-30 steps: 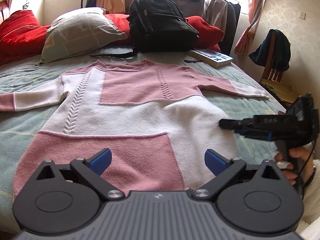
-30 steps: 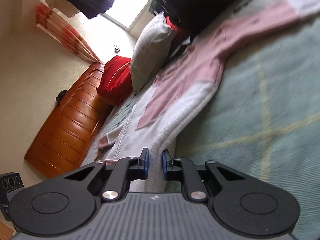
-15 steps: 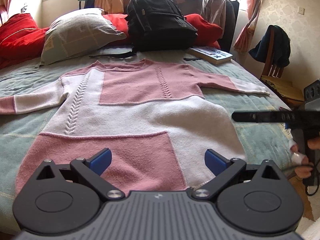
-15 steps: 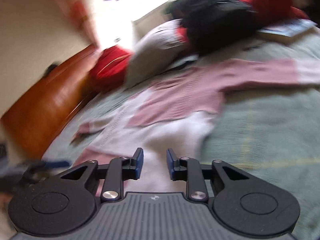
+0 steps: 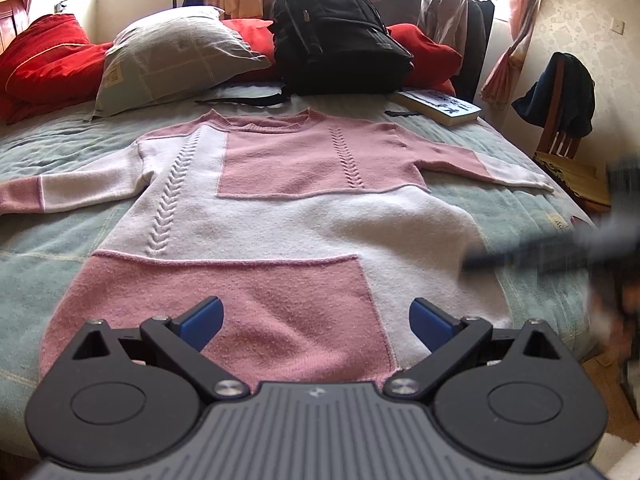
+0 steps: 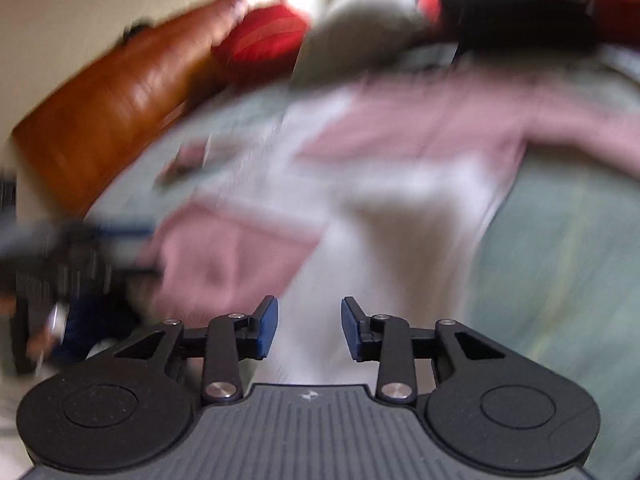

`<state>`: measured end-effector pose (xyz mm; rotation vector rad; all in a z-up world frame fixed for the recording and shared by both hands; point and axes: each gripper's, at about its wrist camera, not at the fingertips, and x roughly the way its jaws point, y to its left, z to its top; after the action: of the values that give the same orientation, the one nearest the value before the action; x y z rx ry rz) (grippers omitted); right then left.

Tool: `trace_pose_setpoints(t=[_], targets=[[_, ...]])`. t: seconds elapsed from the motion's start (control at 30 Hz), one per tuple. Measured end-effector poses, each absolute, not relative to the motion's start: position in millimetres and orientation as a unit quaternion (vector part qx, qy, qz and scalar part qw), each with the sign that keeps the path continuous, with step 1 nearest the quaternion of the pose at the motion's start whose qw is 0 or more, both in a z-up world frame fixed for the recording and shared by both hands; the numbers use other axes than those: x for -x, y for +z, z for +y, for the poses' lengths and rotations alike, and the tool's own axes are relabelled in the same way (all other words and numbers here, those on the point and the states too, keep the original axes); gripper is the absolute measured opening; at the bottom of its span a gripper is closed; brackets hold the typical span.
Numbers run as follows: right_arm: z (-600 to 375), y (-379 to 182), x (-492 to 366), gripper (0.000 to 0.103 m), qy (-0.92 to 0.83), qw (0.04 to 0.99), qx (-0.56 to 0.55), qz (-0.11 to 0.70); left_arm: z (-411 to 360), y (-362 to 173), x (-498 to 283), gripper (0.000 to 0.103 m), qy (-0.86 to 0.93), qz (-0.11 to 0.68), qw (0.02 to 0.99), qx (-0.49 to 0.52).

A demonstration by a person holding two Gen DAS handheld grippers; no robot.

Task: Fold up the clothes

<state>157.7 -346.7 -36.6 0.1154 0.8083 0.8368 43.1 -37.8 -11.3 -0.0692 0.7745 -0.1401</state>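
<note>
Far ahead of the fingers, a black backpack [image 5: 340, 36] stands on the green bed [image 5: 56, 184], between a grey pillow [image 5: 176, 56] and red cushions [image 5: 44, 56]. Just right of the backpack lies a book [image 5: 438, 106]. Farther right, dark clothing drapes a wooden chair [image 5: 560, 136]

Home bedroom: bed [image 5: 48, 216], pillows [image 5: 172, 56].

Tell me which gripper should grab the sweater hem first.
Left, probably. The left gripper is open and squarely over the hem of the sweater, with a sharp view. The right gripper is open too, but its view is blurred with motion, off the sweater's side edge.
</note>
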Motion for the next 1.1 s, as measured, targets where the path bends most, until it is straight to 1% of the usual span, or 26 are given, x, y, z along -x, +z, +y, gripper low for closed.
trace_pose_setpoints(t=[0.07, 0.1, 0.27, 0.37, 0.43, 0.47, 0.53, 0.57, 0.73, 0.77, 0.83, 0.93, 1.03, 1.1], targets=[[-359, -26, -189, 0.049, 0.361, 0.858, -0.056, 0.362, -38, -12, -45, 0.099, -0.069, 0.378, 0.922, 0.035], [-364, -26, -207, 0.049, 0.343, 0.865, -0.061, 0.362, -38, -13, -47, 0.099, -0.068, 0.380, 0.922, 0.037], [-391, -64, -295, 0.049, 0.275, 0.851, -0.131, 0.428, -37, -20, -57, 0.099, -0.061, 0.394, 0.916, 0.037], [-396, -84, -315, 0.049, 0.268, 0.836, -0.170, 0.448, -34, -23, -62, 0.099, -0.057, 0.401, 0.914, 0.040], [-388, -91, -321, 0.049, 0.268, 0.838, -0.166, 0.446, -32, -26, -66, 0.099, -0.055, 0.405, 0.912, 0.041], [-385, -92, -322, 0.047, 0.266, 0.840, -0.160, 0.444, -31, -27, -68, 0.099, -0.054, 0.407, 0.911, 0.041], [-378, -91, -324, 0.023, 0.262, 0.847, -0.142, 0.440, -30, -29, -71, 0.099, -0.054, 0.411, 0.909, 0.043], [-376, -90, -325, 0.017, 0.259, 0.850, -0.135, 0.439, -30, -30, -72, 0.099, -0.054, 0.412, 0.908, 0.043], [-373, -78, -324, 0.018, 0.229, 0.867, -0.098, 0.431, -28, -28, -70, 0.099, -0.055, 0.409, 0.910, 0.042], [-370, -70, -318, 0.020, 0.223, 0.873, -0.084, 0.425, -27, -27, -68, 0.099, -0.052, 0.407, 0.911, 0.040], [-362, -51, -298, 0.021, 0.237, 0.881, -0.054, 0.406, -24, -25, -65, 0.099, -0.048, 0.403, 0.913, 0.038], [-340, -26, -254, 0.026, 0.299, 0.875, -0.012, 0.381, -17, -22, -60, 0.099, -0.042, 0.396, 0.917, 0.036], [-307, -31, -219, 0.026, 0.321, 0.870, 0.054, 0.371, -13, -21, -55, 0.099, -0.041, 0.392, 0.919, 0.028], [-290, -49, -209, 0.026, 0.303, 0.871, 0.096, 0.374, -12, -22, -52, 0.099, -0.044, 0.392, 0.919, 0.022]])
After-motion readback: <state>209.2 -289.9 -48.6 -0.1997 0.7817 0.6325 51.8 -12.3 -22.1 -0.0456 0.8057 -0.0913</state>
